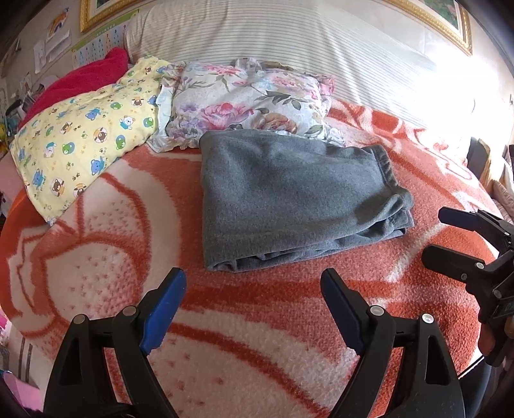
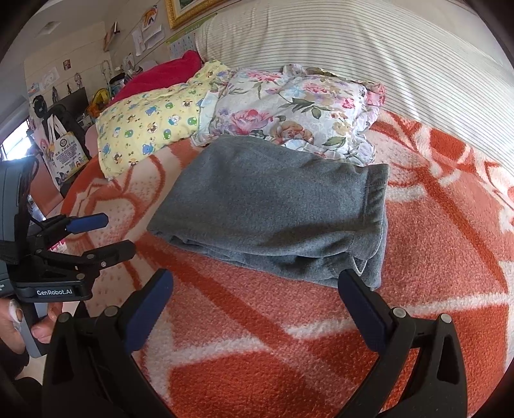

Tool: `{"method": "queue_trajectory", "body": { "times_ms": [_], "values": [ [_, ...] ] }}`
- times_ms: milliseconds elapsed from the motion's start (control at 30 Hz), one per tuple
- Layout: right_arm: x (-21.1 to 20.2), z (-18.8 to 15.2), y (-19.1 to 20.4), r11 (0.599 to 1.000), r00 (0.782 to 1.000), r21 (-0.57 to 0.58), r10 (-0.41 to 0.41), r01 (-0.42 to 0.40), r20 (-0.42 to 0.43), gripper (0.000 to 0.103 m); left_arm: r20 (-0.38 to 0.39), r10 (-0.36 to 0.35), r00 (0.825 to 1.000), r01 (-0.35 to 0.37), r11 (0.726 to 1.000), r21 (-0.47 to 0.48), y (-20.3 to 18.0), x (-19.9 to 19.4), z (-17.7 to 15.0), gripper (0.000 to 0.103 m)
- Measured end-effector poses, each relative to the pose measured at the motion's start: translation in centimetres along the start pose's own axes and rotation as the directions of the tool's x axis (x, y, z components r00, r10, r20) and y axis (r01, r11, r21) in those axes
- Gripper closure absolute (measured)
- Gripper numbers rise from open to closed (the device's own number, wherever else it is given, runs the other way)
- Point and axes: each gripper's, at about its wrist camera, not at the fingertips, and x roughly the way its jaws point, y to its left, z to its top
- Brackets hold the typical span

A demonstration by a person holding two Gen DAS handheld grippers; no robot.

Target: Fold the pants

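My left gripper (image 1: 253, 289) is spread wide, empty, just short of the grey pants (image 1: 289, 199), folded on the orange blanket (image 1: 289, 337) below the floral pillow (image 1: 247, 99). Right gripper (image 2: 255, 291) likewise agape, empty. I'd square the stack's edges, pressing lightly.

My bedroom at home

I see a bed (image 1: 257, 337) under an orange-and-white blanket (image 2: 417, 257), cartoon and floral pillows (image 1: 250, 99), gold-framed pictures (image 1: 96, 16) and children's drawings (image 2: 151, 29) on the wall.
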Motion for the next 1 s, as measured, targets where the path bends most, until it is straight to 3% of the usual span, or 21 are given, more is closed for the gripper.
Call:
{"method": "queue_trajectory", "body": {
  "times_ms": [1000],
  "values": [
    [1.2,0.0,1.9,0.999,1.0,-0.043,0.009,-0.01,-0.03,0.001,0.058,-0.011,0.998,0.014,0.999,-0.045,1.3,-0.7,0.0,0.017]
  ]
}}
